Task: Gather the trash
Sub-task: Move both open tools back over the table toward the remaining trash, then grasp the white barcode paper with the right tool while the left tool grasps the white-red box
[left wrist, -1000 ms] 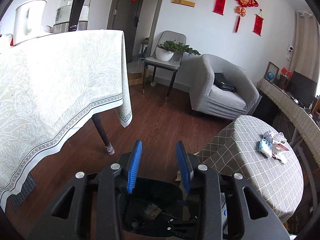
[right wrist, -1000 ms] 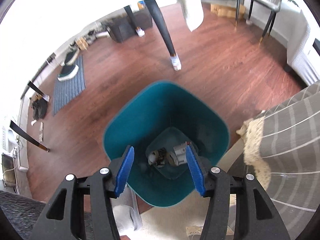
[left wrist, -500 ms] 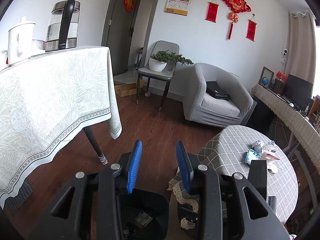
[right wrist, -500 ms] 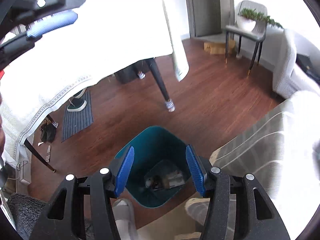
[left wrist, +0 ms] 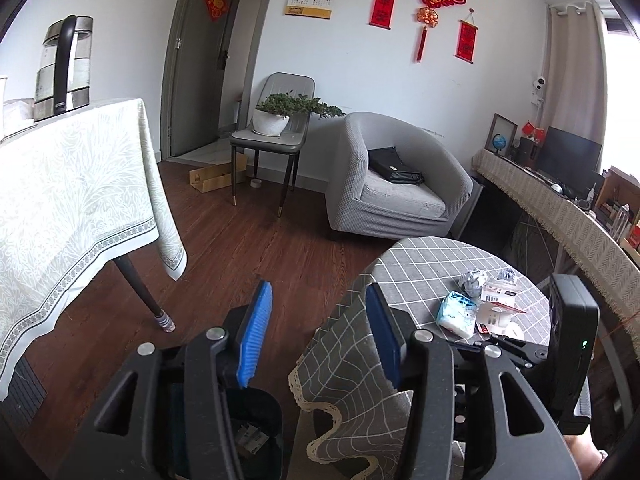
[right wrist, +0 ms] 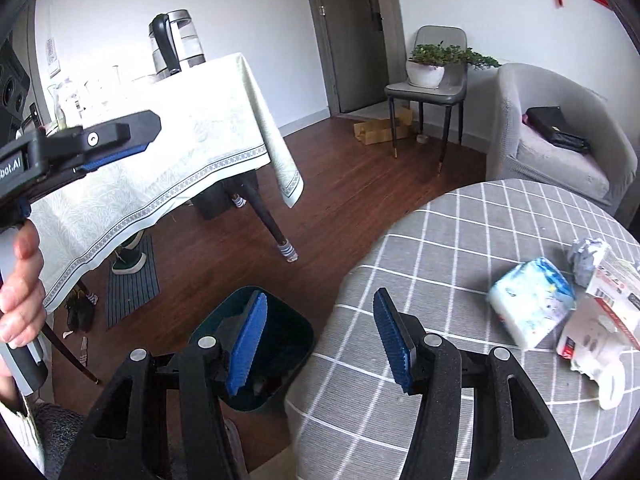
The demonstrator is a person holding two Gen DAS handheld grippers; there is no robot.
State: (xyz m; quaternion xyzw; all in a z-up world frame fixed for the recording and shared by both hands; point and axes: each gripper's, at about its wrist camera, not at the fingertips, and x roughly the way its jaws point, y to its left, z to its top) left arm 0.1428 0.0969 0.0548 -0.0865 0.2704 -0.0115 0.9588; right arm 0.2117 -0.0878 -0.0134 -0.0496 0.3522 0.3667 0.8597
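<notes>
Both your hand-held grippers are lifting away from the trash bin [right wrist: 256, 344] toward the round tabletop [right wrist: 460, 240]. Your left hand-held gripper [left wrist: 320, 332] is spreading its jaws with nothing between them; your right hand-held gripper [right wrist: 320, 340] is standing apart, empty. Trash is lying on the tabletop: a tissue pack [right wrist: 532, 312], crumpled paper [right wrist: 586, 256] and a small box [right wrist: 612, 280] beside it.

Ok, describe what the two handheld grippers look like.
Both the left gripper and the right gripper have matte black frames with silver screws and ribbed blue pads on the fingers. The left's side bears white lettering; its handle looks grey.
</notes>
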